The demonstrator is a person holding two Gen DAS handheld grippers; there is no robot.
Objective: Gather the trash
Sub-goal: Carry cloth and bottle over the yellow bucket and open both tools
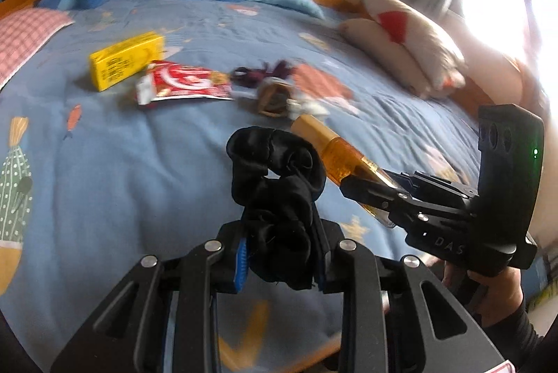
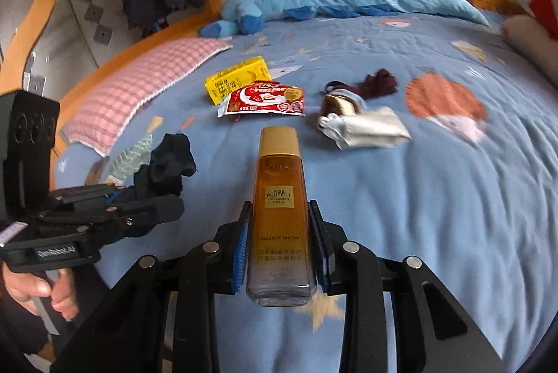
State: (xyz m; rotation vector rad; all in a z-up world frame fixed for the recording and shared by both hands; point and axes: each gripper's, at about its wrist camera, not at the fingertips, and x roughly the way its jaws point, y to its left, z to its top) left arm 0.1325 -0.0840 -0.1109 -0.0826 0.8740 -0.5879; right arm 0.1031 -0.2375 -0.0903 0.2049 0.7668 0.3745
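Observation:
My left gripper [image 1: 280,254] is shut on a black scrunchie [image 1: 275,184] and holds it above the blue bedspread; it also shows at the left of the right wrist view [image 2: 150,198]. My right gripper [image 2: 280,244] is shut on an amber bottle [image 2: 279,205] with a gold cap, held above the bed; it also shows in the left wrist view [image 1: 373,195]. On the bed lie a yellow carton [image 1: 125,59], a red wrapper [image 1: 185,85], a silver wrapper [image 2: 366,128], a brown item [image 2: 340,104] and a dark red hair tie [image 2: 378,83].
A pink checked pillow [image 2: 146,87] lies at the bed's left. A blue plush toy [image 2: 331,3] runs along the far wall. A white and red cushion [image 1: 411,45] sits at the right. An orange wooden bed frame [image 2: 45,24] surrounds the bed.

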